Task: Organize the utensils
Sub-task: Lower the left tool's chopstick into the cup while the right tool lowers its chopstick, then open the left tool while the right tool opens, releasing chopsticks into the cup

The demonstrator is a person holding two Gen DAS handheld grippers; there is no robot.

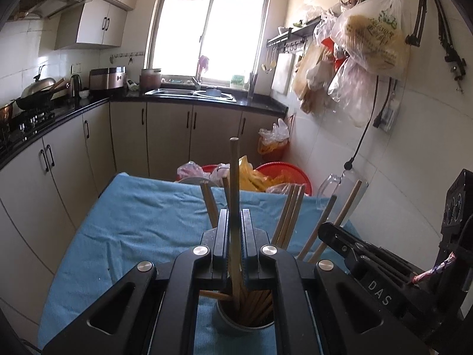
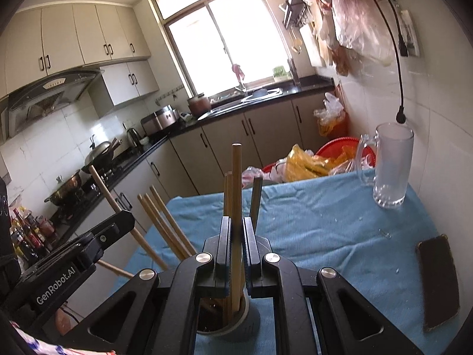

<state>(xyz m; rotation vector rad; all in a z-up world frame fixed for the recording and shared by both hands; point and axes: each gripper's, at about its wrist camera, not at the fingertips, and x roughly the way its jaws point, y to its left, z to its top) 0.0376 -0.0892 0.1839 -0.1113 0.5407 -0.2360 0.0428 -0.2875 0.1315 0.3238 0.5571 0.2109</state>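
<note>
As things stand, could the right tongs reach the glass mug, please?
Probably yes: the cloth between the right tongs and the glass mug lies bare, but they are shut on a chopstick that needs releasing first.

chopsticks (image 1: 235,207): wooden, upright and splayed | in holder cup (image 1: 245,324) on cloth

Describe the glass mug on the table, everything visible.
The glass mug is a tall, clear, frosted-looking beer-style mug with a thick base and a loop handle facing left in the right wrist view. It stands upright and looks empty, at the far right corner of the blue cloth, close to the tiled wall. Only the cloth touches it; neither gripper is near. In the left wrist view, chopsticks partly hide it.
</note>
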